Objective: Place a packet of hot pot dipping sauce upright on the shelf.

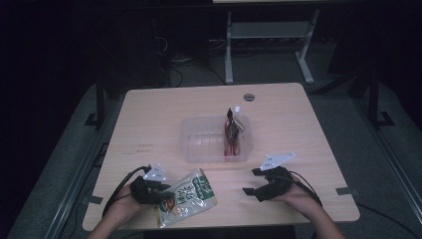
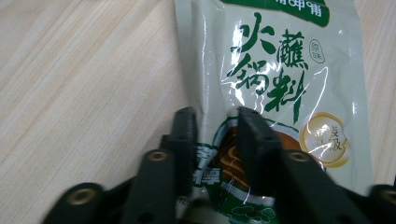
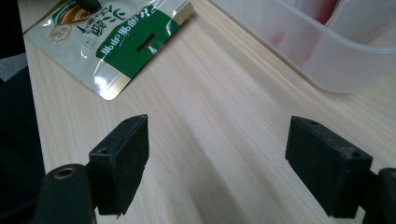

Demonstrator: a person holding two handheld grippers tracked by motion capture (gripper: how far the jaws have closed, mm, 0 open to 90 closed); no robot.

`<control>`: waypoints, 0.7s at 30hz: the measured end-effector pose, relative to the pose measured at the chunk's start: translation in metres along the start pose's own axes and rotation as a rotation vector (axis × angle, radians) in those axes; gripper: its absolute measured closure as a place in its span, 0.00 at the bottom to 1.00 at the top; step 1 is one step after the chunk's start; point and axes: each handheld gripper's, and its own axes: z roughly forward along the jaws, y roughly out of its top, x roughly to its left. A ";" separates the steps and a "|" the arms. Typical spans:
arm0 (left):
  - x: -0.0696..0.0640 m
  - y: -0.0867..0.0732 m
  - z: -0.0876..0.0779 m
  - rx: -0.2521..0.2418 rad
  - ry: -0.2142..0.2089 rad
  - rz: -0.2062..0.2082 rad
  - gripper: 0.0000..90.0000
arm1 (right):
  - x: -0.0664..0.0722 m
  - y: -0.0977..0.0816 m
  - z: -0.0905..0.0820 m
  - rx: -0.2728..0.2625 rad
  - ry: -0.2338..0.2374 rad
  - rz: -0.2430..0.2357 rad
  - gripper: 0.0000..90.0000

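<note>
On the wooden table (image 1: 149, 119), the left gripper (image 2: 217, 116) pinches a green sachet's (image 2: 280, 70) edge between its jaws. The right gripper (image 3: 217, 140) rests with jaws spread, bare wood between them.

sauce pouch (image 2: 280, 79) | large dark-green print: 火锅蘸料 | small seal: 原味 | gold medallion text: unclear

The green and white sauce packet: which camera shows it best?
The left gripper view: the sauce packet is close up, print readable, left gripper pinching its lower edge. The high view shows it small and whole; the right gripper view shows its upper end.
</note>
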 end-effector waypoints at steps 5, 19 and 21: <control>0.003 0.001 0.000 0.006 -0.034 -0.006 0.95 | 0.000 0.000 0.000 -0.002 0.001 0.000 0.23; 0.010 0.003 -0.020 -0.136 -0.123 -0.068 1.00 | -0.002 0.002 -0.005 -0.040 0.037 0.036 0.20; 0.009 0.005 -0.023 -0.168 -0.133 -0.068 1.00 | -0.002 0.005 -0.007 -0.065 0.066 0.053 0.16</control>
